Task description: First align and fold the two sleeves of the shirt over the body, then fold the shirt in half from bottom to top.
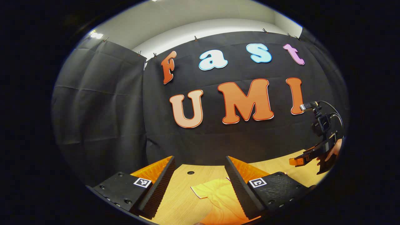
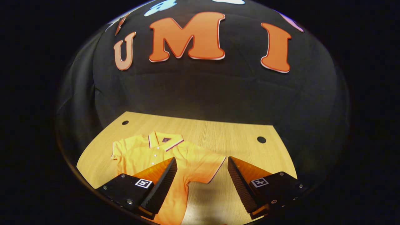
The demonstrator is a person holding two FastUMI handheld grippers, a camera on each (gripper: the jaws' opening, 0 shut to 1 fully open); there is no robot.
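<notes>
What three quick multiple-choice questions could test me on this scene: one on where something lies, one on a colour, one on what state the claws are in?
1. Where does the shirt lie?
A. flat on the wooden table
B. hanging on the wall
C. draped over a chair

2. What colour is the shirt?
A. blue
B. yellow-orange
C. white

3. How do the left claw and right claw stand?
A. both clamped on a sleeve
B. one open, one clamped
C. both open, holding nothing

Answers:
1 A: the right gripper view shows it spread on the tabletop, collar toward the wall.
2 B: the cloth is yellow-orange, with a trimmed collar and sleeve hems.
3 C: in each view a wide gap shows between the fingers, with no cloth pinched.
</notes>
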